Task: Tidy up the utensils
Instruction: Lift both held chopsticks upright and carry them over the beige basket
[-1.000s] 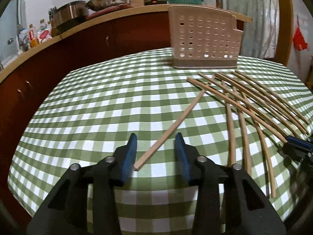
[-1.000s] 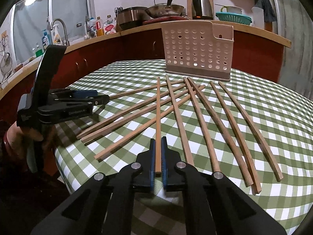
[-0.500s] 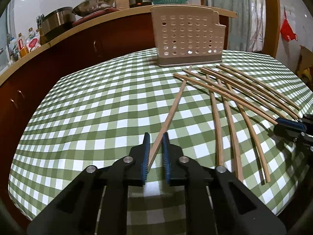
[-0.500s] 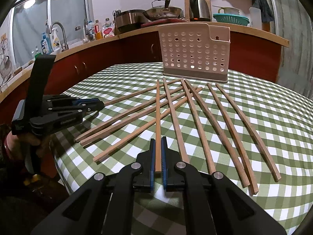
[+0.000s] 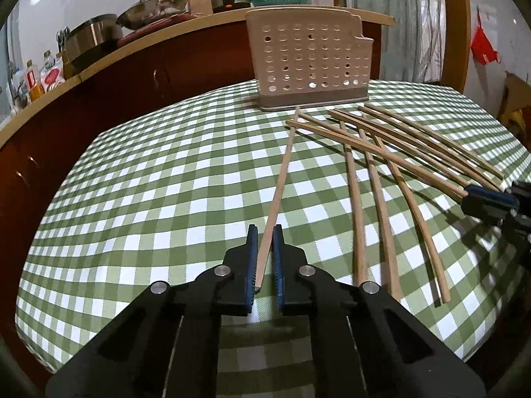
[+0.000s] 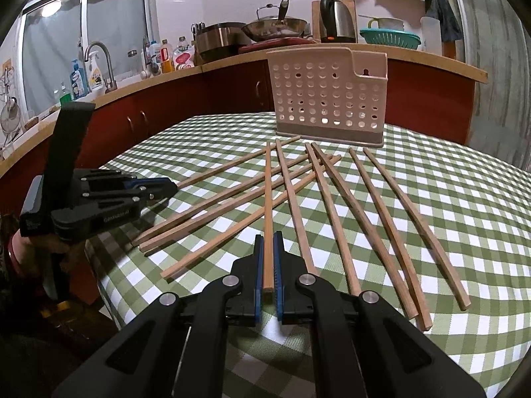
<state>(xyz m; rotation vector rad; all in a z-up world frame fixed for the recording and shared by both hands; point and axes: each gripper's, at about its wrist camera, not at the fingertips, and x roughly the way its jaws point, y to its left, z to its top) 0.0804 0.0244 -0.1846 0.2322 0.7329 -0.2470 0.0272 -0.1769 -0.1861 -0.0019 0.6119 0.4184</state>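
The left gripper [image 5: 264, 258] is clenched on the near end of one chopstick [image 5: 282, 179], which runs straight ahead toward the holder [image 5: 308, 66] with its far tip just short of the base. The right gripper [image 6: 268, 265] likewise grips one chopstick [image 6: 267, 199] by its near end. The other chopsticks [image 6: 365, 205] lie fanned on the checked cloth [image 6: 464, 199] ahead and to both sides of it. I cannot see into the holder; judging by the spread, almost all the sorting remains.
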